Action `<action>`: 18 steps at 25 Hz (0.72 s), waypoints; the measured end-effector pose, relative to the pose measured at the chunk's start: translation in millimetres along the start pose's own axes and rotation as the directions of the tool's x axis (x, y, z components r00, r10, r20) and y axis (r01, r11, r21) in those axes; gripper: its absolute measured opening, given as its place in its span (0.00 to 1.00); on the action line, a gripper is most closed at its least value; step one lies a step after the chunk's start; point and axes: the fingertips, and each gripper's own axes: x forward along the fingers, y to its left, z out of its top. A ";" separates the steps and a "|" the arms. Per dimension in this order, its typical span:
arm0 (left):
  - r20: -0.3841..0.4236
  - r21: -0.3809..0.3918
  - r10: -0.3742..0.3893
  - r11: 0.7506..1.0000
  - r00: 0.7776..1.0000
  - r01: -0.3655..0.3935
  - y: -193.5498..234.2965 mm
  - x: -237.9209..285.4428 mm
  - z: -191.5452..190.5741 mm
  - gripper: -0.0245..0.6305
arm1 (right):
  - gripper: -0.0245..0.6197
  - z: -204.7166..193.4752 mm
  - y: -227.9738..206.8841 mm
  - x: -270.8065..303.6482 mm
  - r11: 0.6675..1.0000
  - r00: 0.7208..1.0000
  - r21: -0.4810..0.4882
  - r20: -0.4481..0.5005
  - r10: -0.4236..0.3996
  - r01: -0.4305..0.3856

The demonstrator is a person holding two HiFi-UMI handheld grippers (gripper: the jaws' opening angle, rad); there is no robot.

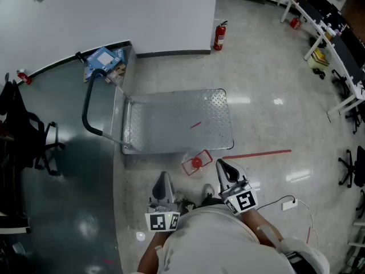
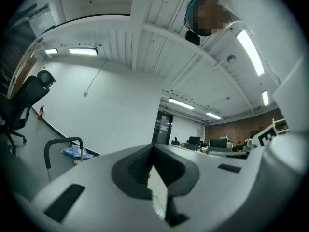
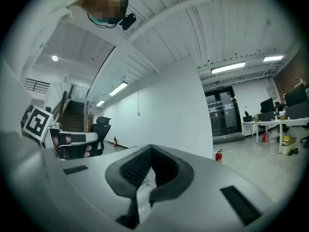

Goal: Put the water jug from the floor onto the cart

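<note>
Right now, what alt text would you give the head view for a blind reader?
Seen from above, a person holds a left tool and a right tool, both shut. A red-capped water jug sits on the shiny floor just ahead, beside a flat metal cart.

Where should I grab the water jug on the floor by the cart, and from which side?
Probably the neck just under the red cap. The water jug stands upright, cap up, and its clear body looks too wide for the jaws. Come down from above on your side with the right gripper, which is nearest; it's shut, so open it first.
</note>
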 end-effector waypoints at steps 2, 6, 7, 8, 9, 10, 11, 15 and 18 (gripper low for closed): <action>-0.002 -0.002 0.001 1.000 1.000 -0.001 -0.5 0.5 -0.7 0.04 | 0.06 -0.5 -0.7 0.0 1.000 1.000 0.001 -0.002 0.000 0.000; -0.005 -0.008 0.002 1.000 1.000 -0.002 -2.0 1.1 -2.4 0.04 | 0.06 -2.3 -1.5 -0.4 1.000 1.000 0.005 -0.004 0.006 -0.006; -0.006 -0.008 0.002 1.000 1.000 -0.002 -1.8 1.1 -3.0 0.04 | 0.06 -3.2 -1.1 0.0 1.000 1.000 0.005 -0.006 0.008 -0.008; -0.008 -0.009 0.002 1.000 1.000 -0.002 -1.1 1.2 -3.7 0.04 | 0.06 -4.5 -0.7 0.7 1.000 1.000 0.006 -0.009 0.008 -0.008; -0.010 -0.009 0.002 1.000 1.000 -0.003 -0.4 1.5 -4.3 0.04 | 0.05 -5.9 -0.5 1.5 1.000 1.000 0.007 -0.013 0.008 -0.008; -0.011 -0.009 0.003 1.000 1.000 -0.003 0.1 1.9 -4.9 0.04 | 0.06 -7.2 -0.6 2.3 1.000 1.000 0.008 -0.017 0.009 -0.008; -0.012 -0.010 0.003 1.000 1.000 -0.003 0.2 2.1 -5.3 0.04 | 0.06 -8.5 -0.7 2.8 1.000 1.000 0.009 -0.020 0.009 -0.009; -0.013 -0.007 0.005 1.000 1.000 -0.005 -0.8 3.5 -5.4 0.04 | 0.06 -18.5 -5.3 9.4 1.000 0.999 0.005 -0.042 0.010 -0.010; -0.030 -0.011 0.014 1.000 0.999 -0.014 2.6 6.2 -11.3 0.04 | 0.06 -38.0 -17.9 20.8 1.000 0.995 0.002 -0.092 -0.029 0.029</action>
